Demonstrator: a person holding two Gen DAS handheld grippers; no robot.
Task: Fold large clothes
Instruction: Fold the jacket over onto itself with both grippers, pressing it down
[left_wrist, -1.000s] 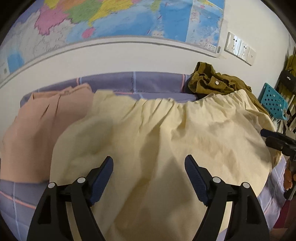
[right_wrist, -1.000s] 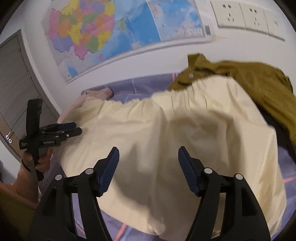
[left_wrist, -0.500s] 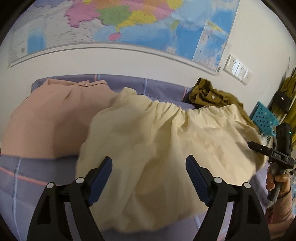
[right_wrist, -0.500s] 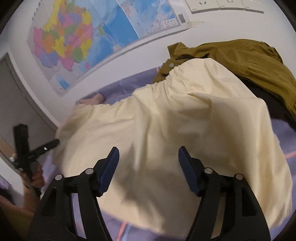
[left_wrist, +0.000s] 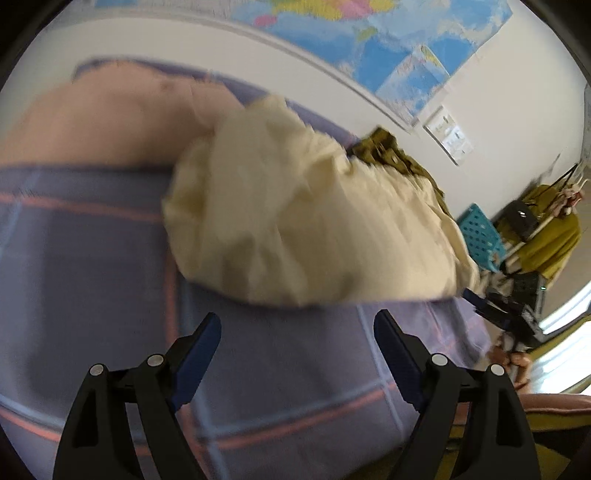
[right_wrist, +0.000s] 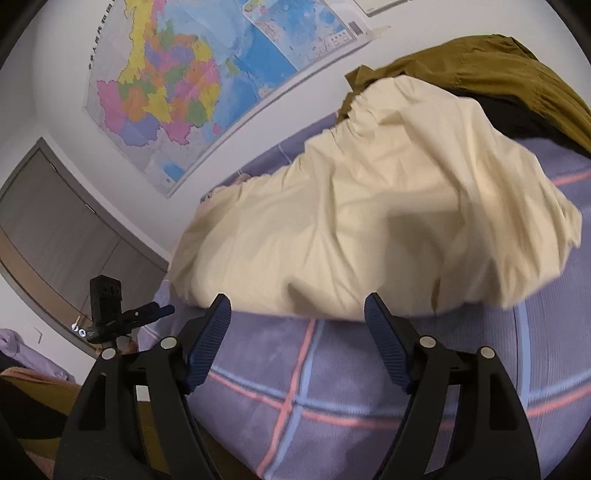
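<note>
Bed (right_wrist: 332, 387): covered by a purple sheet with pink and pale blue lines; it fills the lower half of both views and runs back to the white wall.
Map (right_wrist: 177, 88): a coloured wall map hangs above the bed's far edge; in the left wrist view only its blurred lower strip (left_wrist: 406, 48) shows.
Cream garment (right_wrist: 369, 221): lies bunched in a loose heap on the sheet, gathered band along its far edge, near hem just ahead of the right gripper's fingertips. In the left wrist view it (left_wrist: 303, 221) sits mid-bed, beyond the left gripper.
Pink garment (left_wrist: 96, 125): spread flat on the sheet, at the cream heap's left side, seemingly tucked under its edge; the picture is too blurred to be sure.
Olive garment (right_wrist: 498, 70): crumpled against the wall behind the cream heap's right end.
Left gripper (left_wrist: 297, 354): jaws wide apart over bare sheet, nothing between them; they have just been opening.
Right gripper (right_wrist: 297, 339): jaws wide apart, nothing clamped, having just been opening; tips at the cream hem, no pad pressing on it.
Basket (left_wrist: 478, 236): blue, perforated, beyond the bed's right end.
</note>
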